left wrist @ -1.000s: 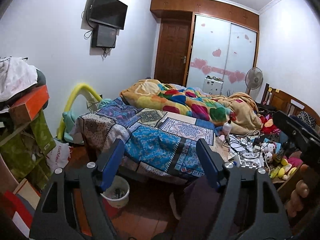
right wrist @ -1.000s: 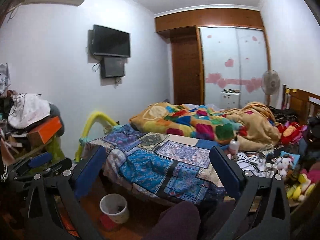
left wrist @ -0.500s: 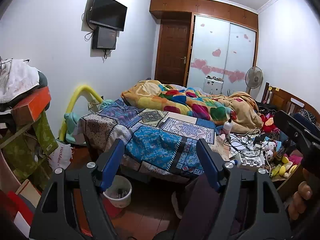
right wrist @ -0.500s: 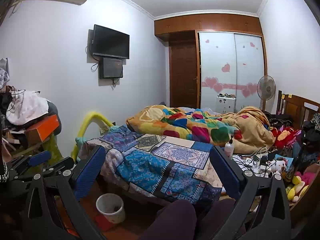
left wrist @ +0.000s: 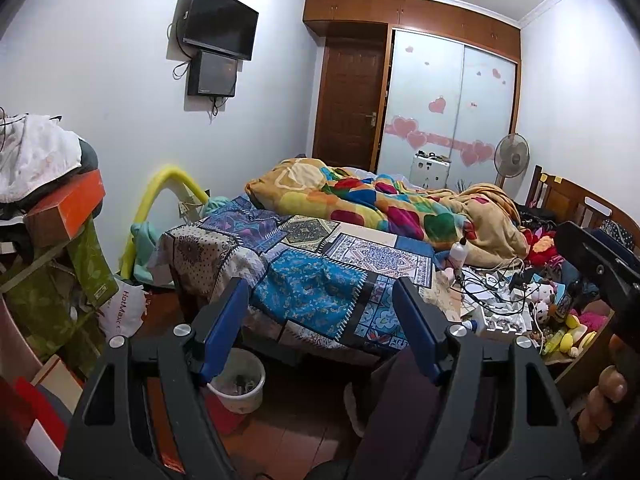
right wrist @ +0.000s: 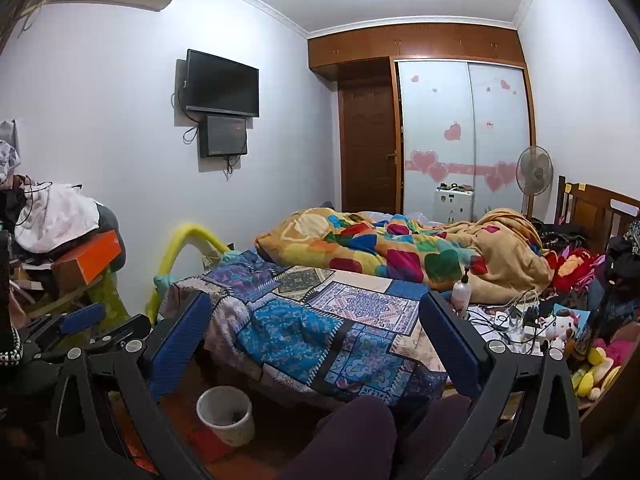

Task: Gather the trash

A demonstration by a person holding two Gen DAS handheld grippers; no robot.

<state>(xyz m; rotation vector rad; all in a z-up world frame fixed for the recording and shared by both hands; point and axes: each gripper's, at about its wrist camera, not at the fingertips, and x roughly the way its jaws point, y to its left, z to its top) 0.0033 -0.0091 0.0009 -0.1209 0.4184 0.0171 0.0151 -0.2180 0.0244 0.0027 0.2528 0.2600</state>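
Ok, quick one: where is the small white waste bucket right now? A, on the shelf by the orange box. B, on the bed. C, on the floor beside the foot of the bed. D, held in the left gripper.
C: the white bucket stands on the floor next to the patchwork-covered bed, and both grippers are open and empty.

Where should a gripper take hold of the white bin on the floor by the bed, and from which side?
Probably the rim of the white bin, from above, one finger inside and one outside. It stands upright with its mouth open, and the wall looks thin; the body seems wide for the jaws. The near side is free; the bed crowds the far side.
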